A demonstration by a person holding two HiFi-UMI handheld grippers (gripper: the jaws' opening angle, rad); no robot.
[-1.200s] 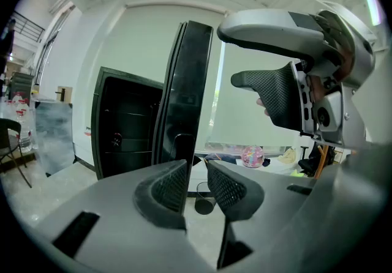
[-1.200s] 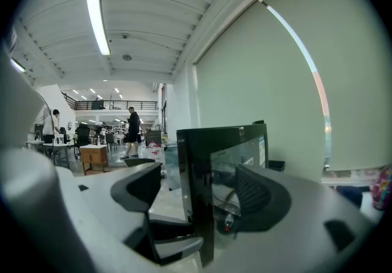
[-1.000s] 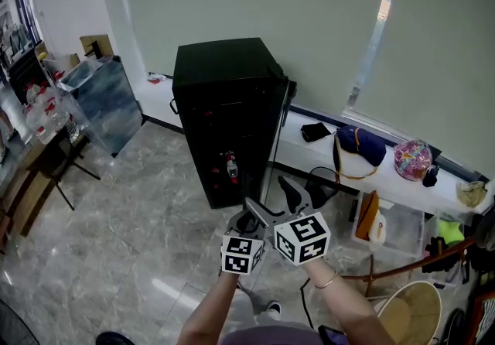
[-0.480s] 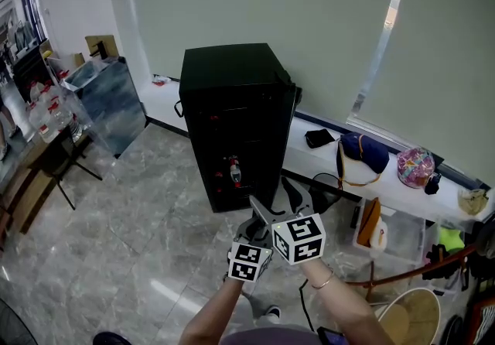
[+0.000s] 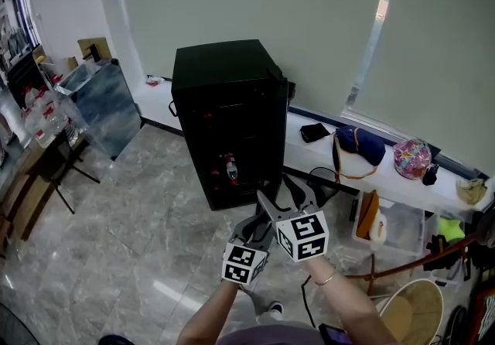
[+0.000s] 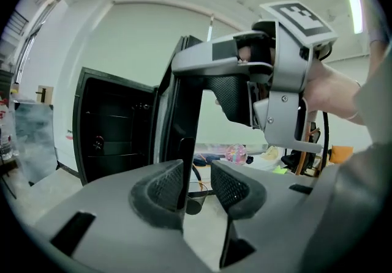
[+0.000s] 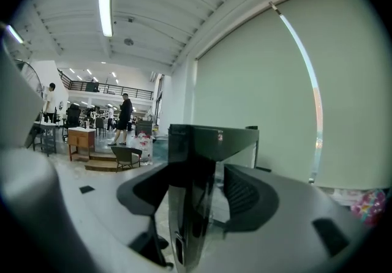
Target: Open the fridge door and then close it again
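Observation:
A black fridge (image 5: pixel 224 104) stands against the wall. Its glass door (image 5: pixel 273 142) is swung open and points edge-on at me. My right gripper (image 5: pixel 288 196) is at the door's free edge. In the right gripper view the dark door (image 7: pixel 195 204) stands between the closing jaws, against the left pad, with a gap to the right pad (image 7: pixel 245 195). My left gripper (image 5: pixel 252 227) sits just left of and below the right one. Its jaws are opening, and through their gap shows the door's edge (image 6: pixel 185 164), with the fridge interior (image 6: pixel 116 128) to the left.
A low white ledge (image 5: pixel 309 152) runs along the window wall with a dark bag (image 5: pixel 360 146) and a pink ball (image 5: pixel 412 159). A glass tank (image 5: pixel 104 100) and bottles (image 5: pixel 39 115) stand at the left. A basket (image 5: pixel 414 312) sits at the lower right. People (image 7: pixel 124 119) walk far off.
Both grippers stay in about the same place before the door's edge. The right gripper's jaws have narrowed around the edge. The head view has swayed slightly.

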